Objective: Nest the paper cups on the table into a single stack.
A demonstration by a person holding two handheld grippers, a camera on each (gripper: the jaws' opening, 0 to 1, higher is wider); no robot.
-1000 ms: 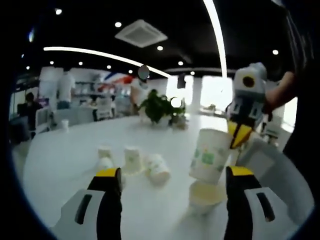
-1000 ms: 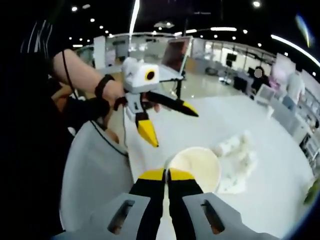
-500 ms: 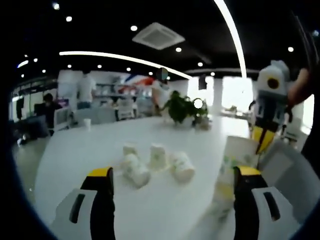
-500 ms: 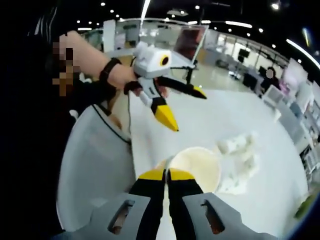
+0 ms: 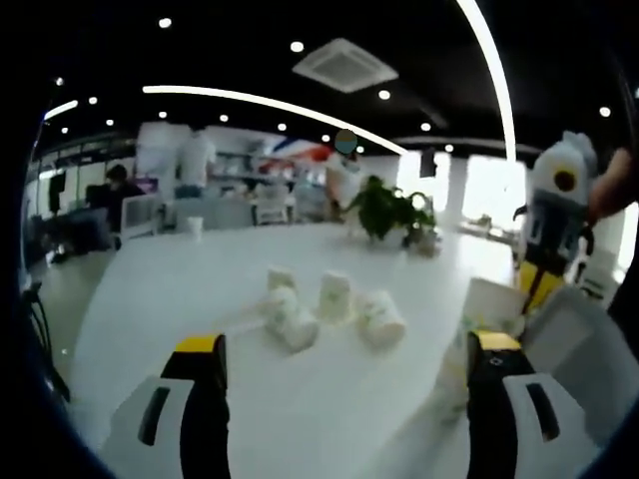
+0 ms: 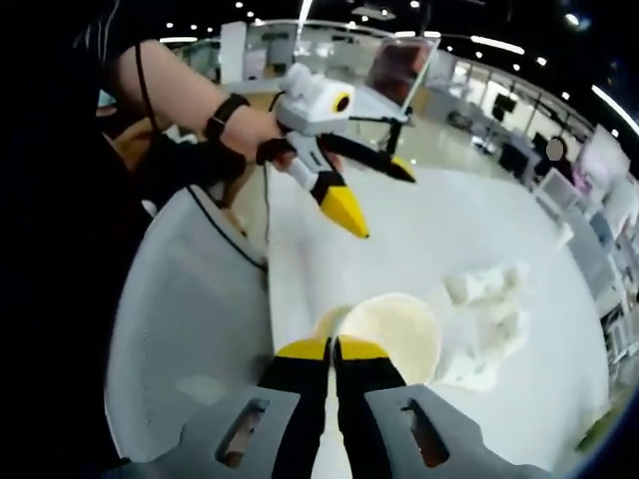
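Pinching the rim of a paper cup (image 6: 391,337) at lower centre of the right gripper view, the right gripper (image 6: 334,349) has its jaws clenched on thin card. That wall is light and crushes easily, so the rim is the sensible hold. Above, the left gripper (image 6: 371,192) hangs spread wide, gripping nothing, wrist angled down. Loose cups (image 5: 329,307) lie mid-table (image 5: 150,299).

Open-plan office: ceiling spotlights (image 5: 297,46), air-conditioning vent (image 5: 344,65), desks with seated staff (image 5: 112,195), potted plant (image 5: 387,208).
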